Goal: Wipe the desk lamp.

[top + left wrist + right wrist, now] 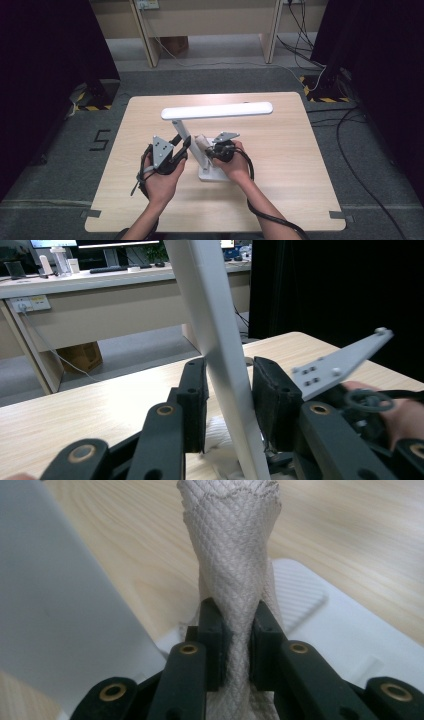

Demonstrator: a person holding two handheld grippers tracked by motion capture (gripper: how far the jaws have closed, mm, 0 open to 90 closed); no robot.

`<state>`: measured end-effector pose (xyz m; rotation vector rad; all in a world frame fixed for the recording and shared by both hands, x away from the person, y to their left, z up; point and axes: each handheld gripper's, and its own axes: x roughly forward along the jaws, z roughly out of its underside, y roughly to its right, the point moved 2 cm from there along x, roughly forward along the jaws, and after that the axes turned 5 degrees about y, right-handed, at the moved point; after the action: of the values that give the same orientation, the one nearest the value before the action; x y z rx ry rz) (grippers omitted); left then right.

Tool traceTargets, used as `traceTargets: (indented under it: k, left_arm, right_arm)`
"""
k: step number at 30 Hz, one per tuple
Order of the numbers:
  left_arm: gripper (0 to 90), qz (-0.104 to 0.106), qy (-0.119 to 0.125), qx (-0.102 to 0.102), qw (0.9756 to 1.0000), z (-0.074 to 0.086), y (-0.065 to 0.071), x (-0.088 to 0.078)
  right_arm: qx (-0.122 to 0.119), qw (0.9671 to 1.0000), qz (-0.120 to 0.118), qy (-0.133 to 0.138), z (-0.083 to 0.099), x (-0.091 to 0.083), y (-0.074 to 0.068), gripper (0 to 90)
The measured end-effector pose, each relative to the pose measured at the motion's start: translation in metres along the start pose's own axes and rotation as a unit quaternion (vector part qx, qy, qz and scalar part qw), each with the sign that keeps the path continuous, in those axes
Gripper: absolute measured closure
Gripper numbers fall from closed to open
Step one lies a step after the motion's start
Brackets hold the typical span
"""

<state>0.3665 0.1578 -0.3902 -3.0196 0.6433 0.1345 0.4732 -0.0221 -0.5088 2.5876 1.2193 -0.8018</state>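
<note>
Presently, the lamp's white arm (220, 340) is flanked by the left gripper (227, 400), jaws open, not pressing. A beige cloth (235, 555) is pinched in the right gripper (239, 645) over the lamp base (345, 630).

The tabletop (280, 165) is lying under both hand-held grippers, its pale wood spreading out on every side of them. Beyond them, past its far edge, grey floor (210, 80) is running back to a desk (210, 20), under which a brown box (175, 45) is sitting. Black cables (350, 150) are trailing over the floor off to the right hand-held gripper's side. A yellow-and-black striped base (325, 92) is standing farther out that way, and another striped base (92, 102) is standing on the left hand-held gripper's side.
</note>
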Motion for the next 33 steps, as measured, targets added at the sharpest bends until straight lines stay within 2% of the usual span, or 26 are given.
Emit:
traceTargets:
  k: [4,10,14,19,22,27,30,33]
  left_arm:
    - [67.1,-0.002,0.001,-0.002,1.0,0.0,0.0,0.0]
    - [67.1,-0.001,0.0,-0.001,1.0,0.0,0.0,0.0]
    - [67.1,-0.002,0.0,-0.001,1.0,0.0,0.0,0.0]
    - [67.1,-0.001,0.0,0.0,1.0,0.0,0.002,0.0]
    - [66.8,0.001,0.0,0.0,1.0,-0.001,0.003,-0.001]
    - [66.7,0.003,0.001,-0.002,1.0,-0.001,0.002,-0.002]
    - [66.7,0.006,0.001,-0.004,1.0,-0.001,0.001,-0.002]
    - [66.7,0.008,0.002,-0.005,1.0,-0.001,0.001,-0.003]
  right_arm:
    - [0.004,0.9997,0.025,-0.007,0.01,-0.014,0.013,80.2]
    - [0.021,0.9985,0.05,-0.006,0.022,-0.029,0.03,80.4]
    - [0.025,0.9964,0.08,-0.014,0.027,-0.038,0.043,80.6]
    - [0.039,0.9917,0.121,-0.02,0.026,-0.046,0.057,80.6]
    - [0.035,0.9929,0.114,-0.006,0.013,-0.042,0.055,80.5]
    - [0.019,0.9975,0.066,0.017,-0.017,-0.015,0.036,80.0]
    - [0.011,0.9991,0.039,0.013,-0.028,0.007,0.024,79.8]
    - [0.006,0.9998,0.021,-0.003,-0.029,0.026,0.018,79.4]
